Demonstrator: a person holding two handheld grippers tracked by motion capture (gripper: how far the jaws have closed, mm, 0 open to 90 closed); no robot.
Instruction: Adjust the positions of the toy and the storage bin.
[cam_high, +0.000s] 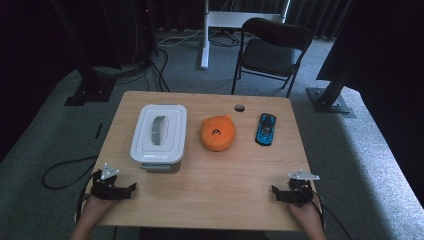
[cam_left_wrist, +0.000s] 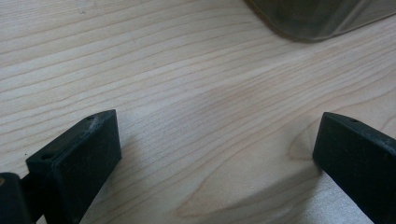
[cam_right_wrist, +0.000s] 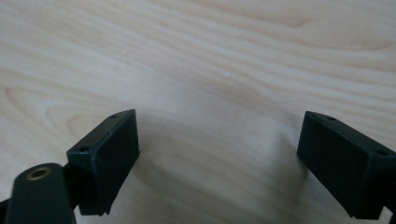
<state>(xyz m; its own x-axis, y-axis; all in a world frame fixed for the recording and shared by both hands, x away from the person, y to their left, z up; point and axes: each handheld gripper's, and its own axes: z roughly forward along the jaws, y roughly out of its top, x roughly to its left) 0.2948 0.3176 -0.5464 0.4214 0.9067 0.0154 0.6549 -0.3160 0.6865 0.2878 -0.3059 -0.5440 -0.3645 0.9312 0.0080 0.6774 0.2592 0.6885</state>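
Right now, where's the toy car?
High view: the blue toy car sits far right on the table, just right of the orange round thing.

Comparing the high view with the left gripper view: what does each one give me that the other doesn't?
High view alone: the whole table, the lidded white container, the orange round thing, the blue toy car, the right gripper near the table's near right corner, and a chair behind.

Left gripper view alone: a close look at bare wood grain between the left gripper jaws, which stand wide apart with nothing in them.

Both: the left gripper, the tabletop, and the container, whose corner edges into the left gripper view's top.
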